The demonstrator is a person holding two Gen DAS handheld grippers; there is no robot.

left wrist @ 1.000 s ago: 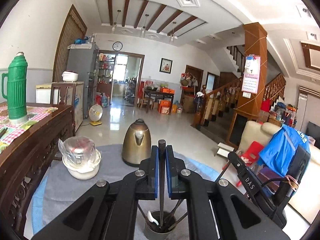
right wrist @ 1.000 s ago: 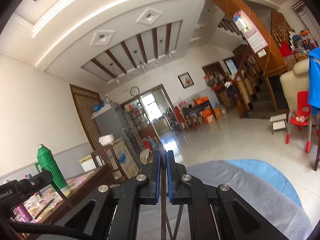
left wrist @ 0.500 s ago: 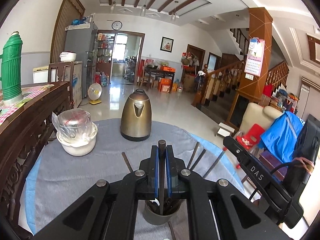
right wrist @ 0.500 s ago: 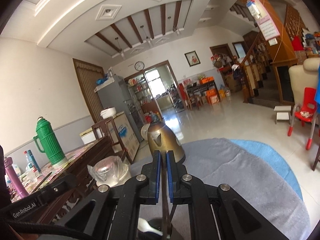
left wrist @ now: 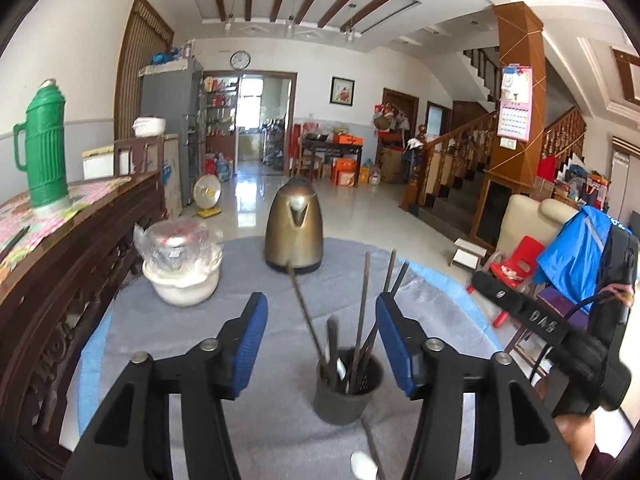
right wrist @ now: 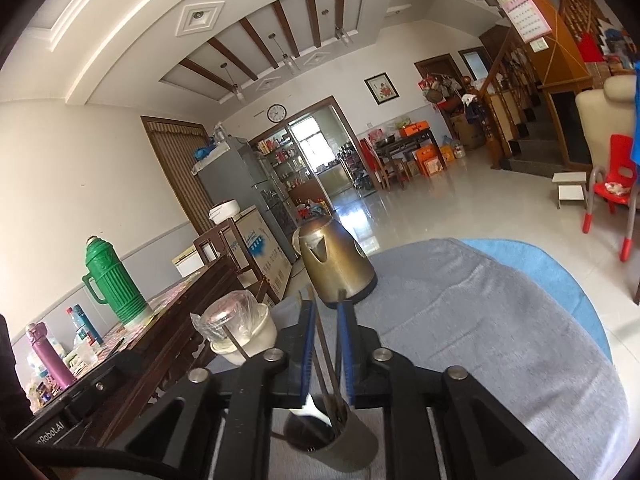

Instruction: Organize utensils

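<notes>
Utensils [left wrist: 362,312]: dark chopsticks and a white-bowled spoon, all standing in the grey cup [left wrist: 346,396] on the grey cloth [left wrist: 248,276] over the round tabletop [left wrist: 90,344], whose blue cover shows at the rim. Sticks lean at mixed angles; tips fan out above the cup rim.

My left hand-held gripper [left wrist: 322,344] sits just above and behind the cup. Its jaws have just been opening and now stand wide, blue pads well clear of the sticks on both sides. Nothing gripped. Cup and sticks show between the two fingers.

My right hand-held gripper [right wrist: 323,344] is right over the same cup [right wrist: 332,436]. Its jaws have just been opening but only to a narrow gap. One chopstick [right wrist: 326,354] runs up through that gap with its lower end in the cup. I see a sliver of space on either side of it, so the pads look off it, not pinching. Spoon bowl [right wrist: 312,410] is visible at the cup mouth below the pads.

Elsewhere on the cloth: brass-coloured kettle [left wrist: 294,232] at the far side, and a white bowl [left wrist: 182,284] with a plastic-wrapped jar on it to the left. Both are well apart from the cup. Green thermos [left wrist: 44,148] is on the dark wooden sideboard to the left.

One more white spoon end [left wrist: 363,470] lies on the cloth just in front of the cup, at the bottom edge of the left view, blurred.
</notes>
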